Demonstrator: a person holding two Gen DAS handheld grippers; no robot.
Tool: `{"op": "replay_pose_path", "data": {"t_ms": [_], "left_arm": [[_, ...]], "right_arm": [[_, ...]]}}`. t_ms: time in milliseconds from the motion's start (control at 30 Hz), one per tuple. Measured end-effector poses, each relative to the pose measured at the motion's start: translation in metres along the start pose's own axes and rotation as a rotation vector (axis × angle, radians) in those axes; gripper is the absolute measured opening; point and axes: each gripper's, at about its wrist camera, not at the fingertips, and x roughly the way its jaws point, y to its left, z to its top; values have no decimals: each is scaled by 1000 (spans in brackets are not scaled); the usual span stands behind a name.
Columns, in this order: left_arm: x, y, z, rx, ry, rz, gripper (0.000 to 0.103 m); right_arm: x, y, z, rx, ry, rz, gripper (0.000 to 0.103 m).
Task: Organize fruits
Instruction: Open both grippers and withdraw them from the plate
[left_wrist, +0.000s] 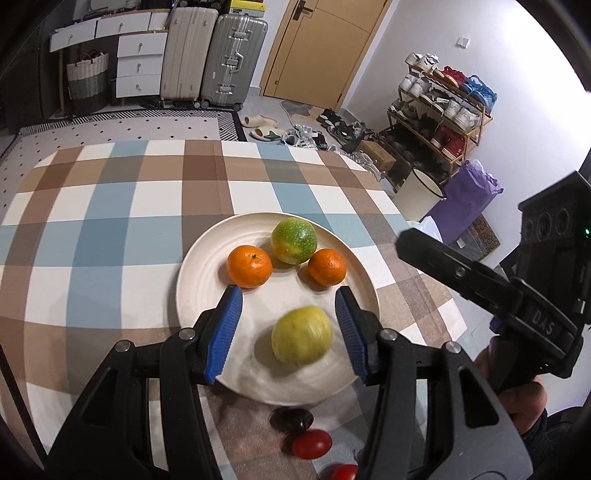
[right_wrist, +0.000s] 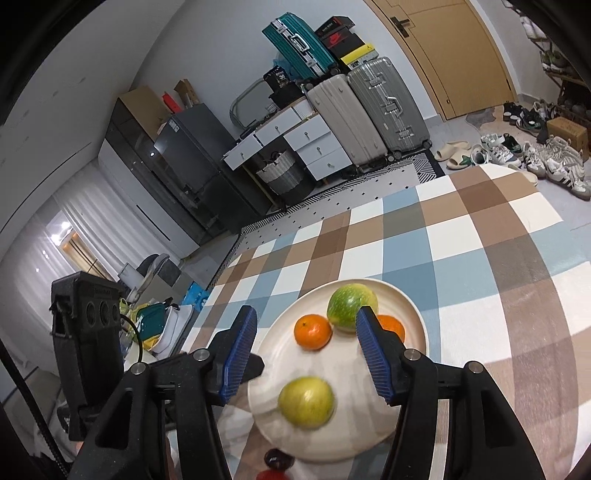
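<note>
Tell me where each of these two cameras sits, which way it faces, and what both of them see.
Left wrist: on the left gripper, angled down along its open blue fingers at the plate; the right gripper and a hand show at right.
Right wrist: on the right gripper, angled down at the same plate; the left gripper's body shows at left.
Shared: plate, yellow-green fruit, two oranges, green fruit, checked tablecloth, suitcases, door.
</note>
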Motion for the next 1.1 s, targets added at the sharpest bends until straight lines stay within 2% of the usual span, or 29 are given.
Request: {"op": "replay_pose_path", "data": {"t_ms": [467, 600, 700, 767, 833, 900, 1100], "left_arm": [[-67, -17, -33, 65, -103, 89, 51], [-82, -20, -45, 69, -118, 113, 60], [-92, -22, -57, 68, -127, 141, 63], [-96, -21, -66, 63, -126, 151, 67], [-103, -22, -75, 65, -137, 169, 76], [-110, -23, -84, 67, -155, 184, 80], [-127, -26, -109, 64, -168, 174, 81]], "right_arm": [[-50, 42, -32, -133, -49, -15, 57], [-63, 51, -44, -154, -55, -23, 58], [-72, 56, -53, -170, -63, -27, 65], [-77, 60, -59, -185, -67, -26, 65], [-84, 66, -66, -204, -67, -26, 65], [-89, 70, -72, -215, -67, -24, 66], [-106, 81, -96, -236, -82, -20, 74]]}}
